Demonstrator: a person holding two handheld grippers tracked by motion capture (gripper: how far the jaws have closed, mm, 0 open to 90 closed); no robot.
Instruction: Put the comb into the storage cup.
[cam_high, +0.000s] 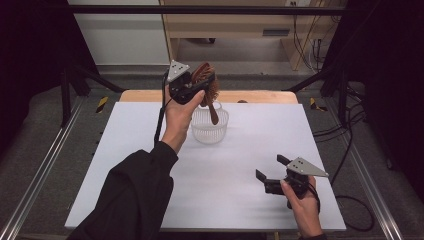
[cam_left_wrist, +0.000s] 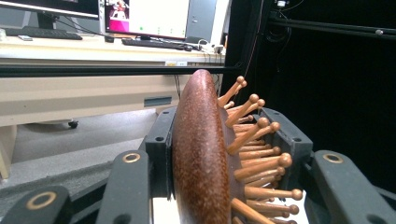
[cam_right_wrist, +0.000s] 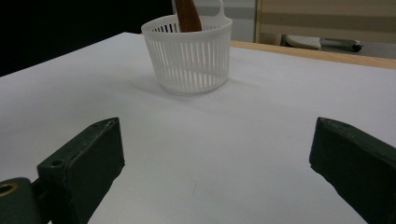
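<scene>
A brown wooden hairbrush (cam_high: 207, 84) with wooden pins hangs head-up over a small white slatted basket (cam_high: 210, 131), its handle tip (cam_high: 214, 116) dipping inside the rim. My left gripper (cam_high: 197, 86) is shut on the brush head. In the left gripper view the brush (cam_left_wrist: 201, 154) stands between both jaws, smooth back to the left, pins to the right. My right gripper (cam_high: 271, 168) rests open low over the white sheet at the near right, nothing between its jaws. In the right gripper view the basket (cam_right_wrist: 189, 56) stands ahead with the handle (cam_right_wrist: 188, 16) poking in.
A white sheet (cam_high: 150, 165) covers the table, with a wooden edge (cam_high: 260, 96) at the back. Metal rails (cam_high: 45, 165) run along both sides. Cables (cam_high: 350, 165) trail off at the right. A desk with monitors (cam_left_wrist: 144, 18) stands beyond the table.
</scene>
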